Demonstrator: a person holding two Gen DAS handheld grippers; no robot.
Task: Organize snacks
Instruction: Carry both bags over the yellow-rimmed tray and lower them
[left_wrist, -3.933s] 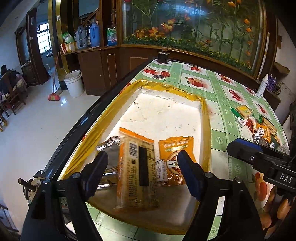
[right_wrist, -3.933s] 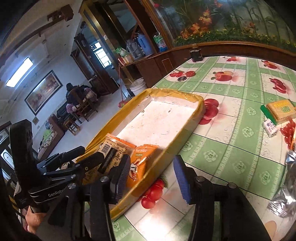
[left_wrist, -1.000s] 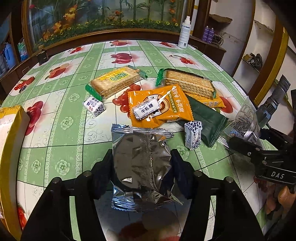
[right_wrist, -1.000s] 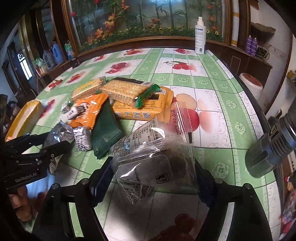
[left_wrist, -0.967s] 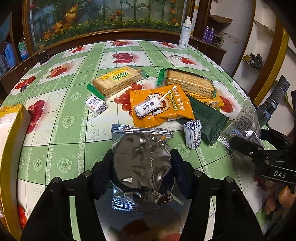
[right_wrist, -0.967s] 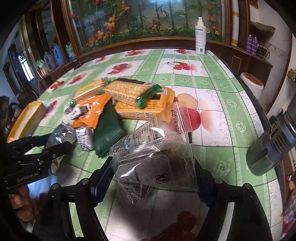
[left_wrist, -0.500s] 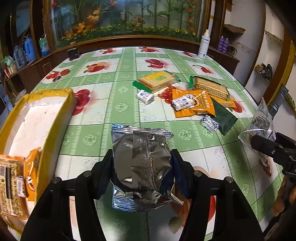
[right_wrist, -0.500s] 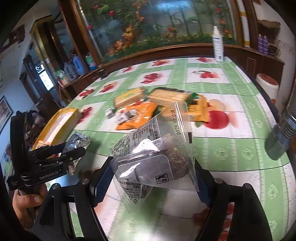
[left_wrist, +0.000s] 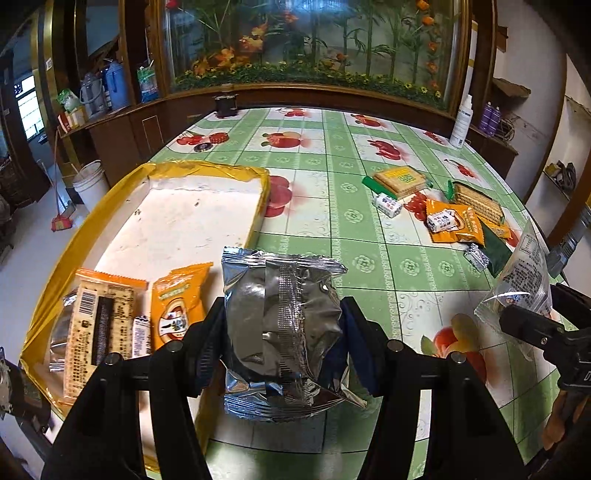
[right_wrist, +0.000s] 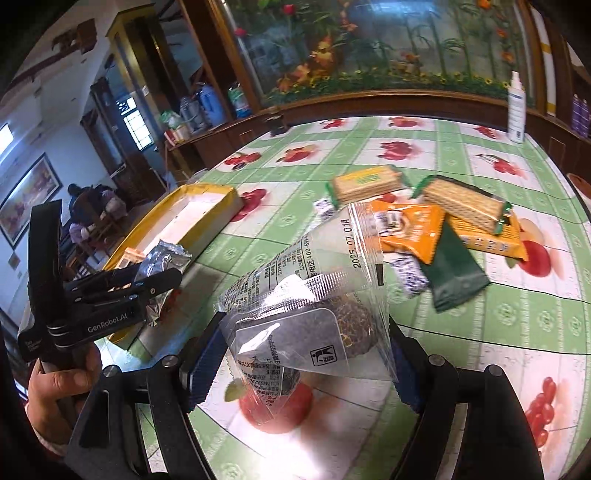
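My left gripper is shut on a silver foil snack pack, held above the table just right of the yellow tray. The tray holds a beige barcode pack and an orange pack at its near end. My right gripper is shut on a clear plastic bag with a dark cake, held over the tablecloth. In the right wrist view the left gripper with its foil pack hovers beside the tray. The clear bag shows at the right edge of the left wrist view.
A pile of snacks lies on the green fruit-print tablecloth: two biscuit packs, an orange pack, a dark green pack and small wrapped candies. A white spray bottle stands at the far edge. A hand holds the left gripper.
Both grippers have swung left from the snack pile toward the yellow tray, each carrying its pack. The tray and its packs have come into the left wrist view.
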